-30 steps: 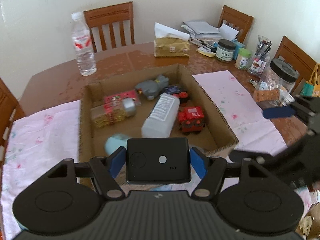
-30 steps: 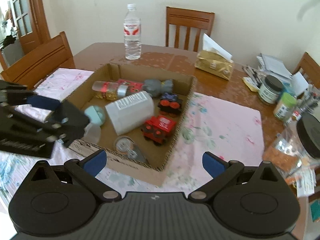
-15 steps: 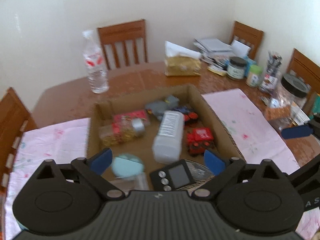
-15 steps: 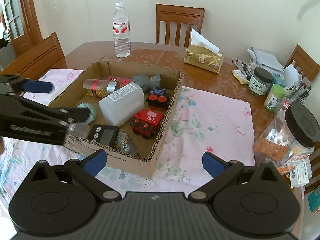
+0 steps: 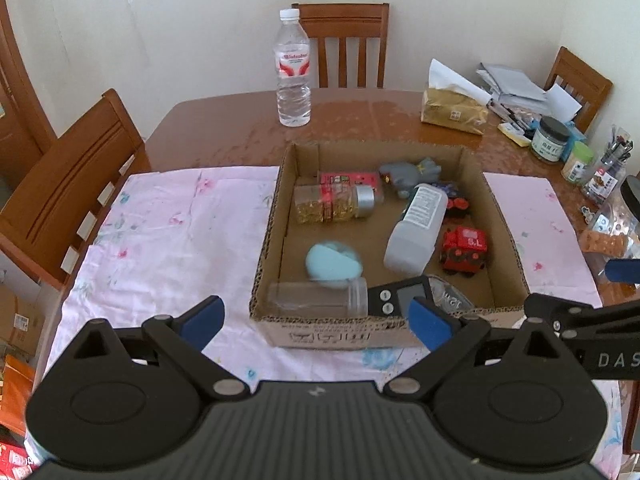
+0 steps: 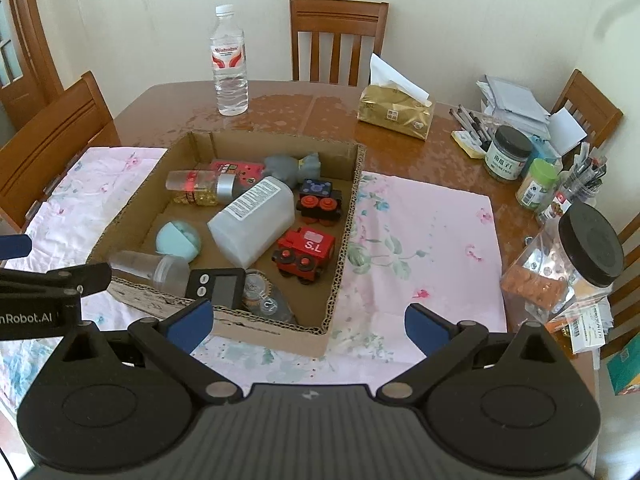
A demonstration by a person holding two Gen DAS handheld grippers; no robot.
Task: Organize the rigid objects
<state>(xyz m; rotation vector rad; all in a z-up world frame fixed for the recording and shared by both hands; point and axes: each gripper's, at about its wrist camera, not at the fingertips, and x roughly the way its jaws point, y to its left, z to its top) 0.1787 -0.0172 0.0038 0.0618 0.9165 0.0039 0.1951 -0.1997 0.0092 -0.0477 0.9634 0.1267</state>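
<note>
A cardboard box [image 5: 275, 216] on the pink cloth holds a black timer [image 5: 394, 294] at its near wall, beside a clear jar [image 5: 320, 298]. Also in it lie a pale blue round piece [image 5: 334, 260], a white bottle [image 5: 418, 228], a red toy train [image 5: 464, 248], a capsule bottle [image 5: 334, 204] and a grey toy [image 5: 408, 174]. My left gripper [image 5: 316, 318] hangs open and empty just in front of the box's near wall. My right gripper [image 6: 306, 322] is open and empty too, back from the box's near right corner [image 6: 324, 336]; the timer [image 6: 218, 286] lies ahead of its left finger.
A water bottle [image 5: 294, 76] stands behind the box, a gold tissue pack [image 5: 454, 110] to its right. Jars, pens and papers [image 6: 508, 154] crowd the table's right side, with a black-lidded jar [image 6: 588, 248] near the edge. Wooden chairs [image 5: 68, 188] surround the table.
The left gripper opened and let go of the black timer, which now lies in the box at its near wall. The left gripper drew back and up; the right rose slightly.
</note>
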